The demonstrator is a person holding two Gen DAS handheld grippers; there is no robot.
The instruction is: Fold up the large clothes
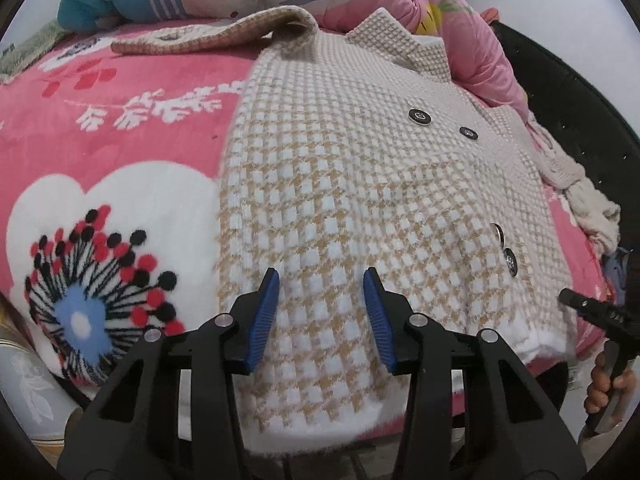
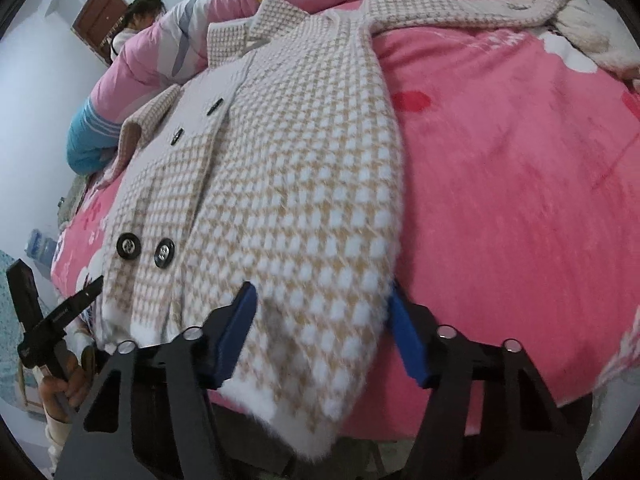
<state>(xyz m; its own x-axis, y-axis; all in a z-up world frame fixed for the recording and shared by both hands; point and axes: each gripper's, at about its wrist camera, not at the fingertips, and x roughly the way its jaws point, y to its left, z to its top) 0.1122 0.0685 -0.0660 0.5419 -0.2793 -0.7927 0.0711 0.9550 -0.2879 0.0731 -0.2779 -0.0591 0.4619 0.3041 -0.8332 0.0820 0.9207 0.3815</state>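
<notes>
Coat point(image 1: 360, 168) lies flat, front up, on the pink blanket point(image 1: 120, 128), hem at the bed edge; left gripper point(image 1: 320, 280) and right gripper point(image 2: 320, 300) both wide open, empty, over the hem; looks thick, floppy, heavy, so grab hem corners.

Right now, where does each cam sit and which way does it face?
Left wrist: on the open left gripper, at the coat's hem, facing up the bed toward the quilt; right hand at right edge.
Right wrist: on the open right gripper, at the hem's other corner; left hand at left edge.
Shared: coat, buttons, pink bed, quilt.
</notes>
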